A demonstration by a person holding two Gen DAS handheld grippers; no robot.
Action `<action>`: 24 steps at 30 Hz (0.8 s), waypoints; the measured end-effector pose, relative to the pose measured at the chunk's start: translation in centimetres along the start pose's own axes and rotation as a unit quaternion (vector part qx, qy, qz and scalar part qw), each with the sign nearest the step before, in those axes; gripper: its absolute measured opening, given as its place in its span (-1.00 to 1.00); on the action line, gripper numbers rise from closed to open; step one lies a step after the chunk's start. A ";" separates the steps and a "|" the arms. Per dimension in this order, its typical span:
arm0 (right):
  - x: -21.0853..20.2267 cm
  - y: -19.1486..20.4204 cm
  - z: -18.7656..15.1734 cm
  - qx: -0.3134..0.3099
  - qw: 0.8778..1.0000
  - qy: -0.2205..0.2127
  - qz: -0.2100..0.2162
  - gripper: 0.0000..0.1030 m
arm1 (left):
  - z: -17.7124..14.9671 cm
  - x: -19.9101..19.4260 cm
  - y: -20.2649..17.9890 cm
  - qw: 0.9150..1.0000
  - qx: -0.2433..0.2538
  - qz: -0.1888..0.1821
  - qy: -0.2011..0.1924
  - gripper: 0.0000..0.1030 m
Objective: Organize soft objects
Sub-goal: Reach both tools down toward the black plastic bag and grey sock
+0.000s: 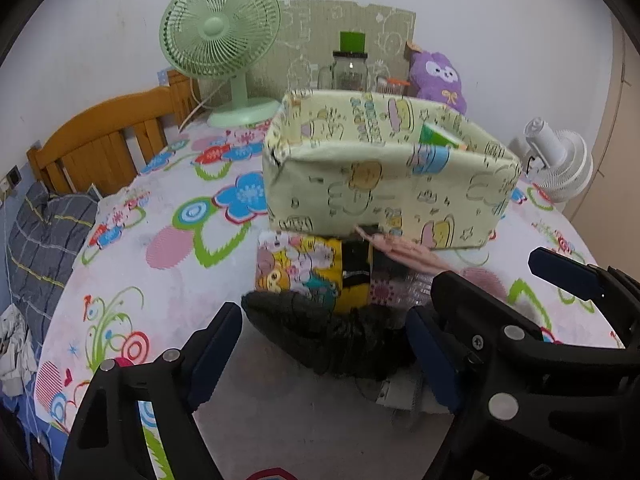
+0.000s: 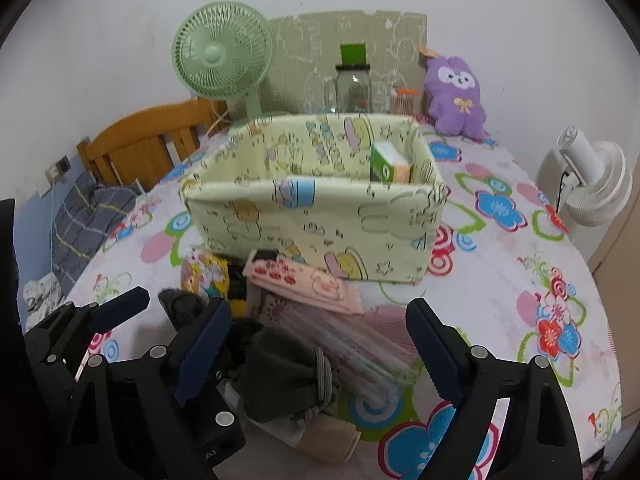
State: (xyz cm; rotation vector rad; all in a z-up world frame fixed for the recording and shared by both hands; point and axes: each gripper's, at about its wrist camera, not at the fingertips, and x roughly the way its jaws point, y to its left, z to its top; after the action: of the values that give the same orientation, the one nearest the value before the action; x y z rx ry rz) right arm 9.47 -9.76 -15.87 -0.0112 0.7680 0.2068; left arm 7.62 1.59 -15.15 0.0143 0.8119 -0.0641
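A pale yellow fabric storage box (image 1: 384, 184) (image 2: 316, 216) stands on the flowered table, holding a green carton (image 2: 390, 168). In front of it lies a heap of soft things: a dark grey knit sock (image 1: 332, 332) (image 2: 288, 372), a yellow cartoon cloth (image 1: 304, 268) (image 2: 202, 272), a pink patterned pouch (image 2: 304, 284) (image 1: 404, 250) and a clear plastic bag (image 2: 360, 344). My left gripper (image 1: 324, 352) is open with its fingers either side of the grey sock. My right gripper (image 2: 320, 356) is open over the sock and bag.
A green desk fan (image 1: 220, 48), a glass jar (image 1: 350, 70) and a purple plush toy (image 2: 456, 92) stand behind the box by the wall. A white fan (image 2: 592, 184) sits at the right table edge. A wooden bed frame (image 1: 108, 140) and bedding lie left.
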 end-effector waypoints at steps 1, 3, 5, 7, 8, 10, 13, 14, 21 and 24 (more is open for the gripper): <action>0.2 -0.1 -0.1 0.001 1.000 0.005 0.000 0.73 | -0.1 0.2 0.0 1.000 0.000 -0.001 0.002 0.65; 0.5 -0.1 -0.3 0.004 1.000 0.012 0.003 0.69 | -0.3 0.3 -0.2 1.000 0.002 -0.002 0.005 0.65; 0.7 -0.1 -0.6 0.006 1.000 0.017 0.005 0.61 | -0.4 0.5 -0.3 1.000 0.003 -0.004 0.007 0.63; 0.8 -0.1 -0.7 0.006 1.000 0.019 0.007 0.56 | -0.5 0.6 -0.4 1.000 0.004 -0.004 0.010 0.64; 0.9 -0.1 -0.8 0.006 1.000 0.021 0.008 0.50 | -0.5 0.6 -0.4 1.000 0.005 -0.004 0.011 0.63; 1.0 -0.1 -1.0 0.007 1.000 0.024 0.013 0.40 | -0.6 0.7 -0.5 1.000 0.005 -0.005 0.013 0.63; 0.9 0.0 -1.2 0.005 1.000 0.026 0.016 0.27 | -0.9 0.7 -0.6 1.000 0.005 -0.004 0.014 0.64; 0.9 0.1 -1.4 0.005 0.999 0.027 0.018 0.20 | -1.0 0.8 -0.6 1.000 0.005 -0.004 0.015 0.64; 0.6 0.4 -2.2 0.002 1.000 0.026 0.018 -0.05 | -1.7 0.7 -1.2 1.000 0.007 -0.015 0.011 0.38; 0.3 0.4 -2.3 0.001 1.000 0.023 0.014 -0.10 | -1.8 0.4 -1.4 1.000 0.008 -0.019 0.007 0.25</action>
State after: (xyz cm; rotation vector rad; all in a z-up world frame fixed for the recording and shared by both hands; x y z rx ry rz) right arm 8.05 -9.48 -17.68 -0.0020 0.8137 0.2337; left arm 6.52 0.23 -16.65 0.0148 0.8253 -0.1063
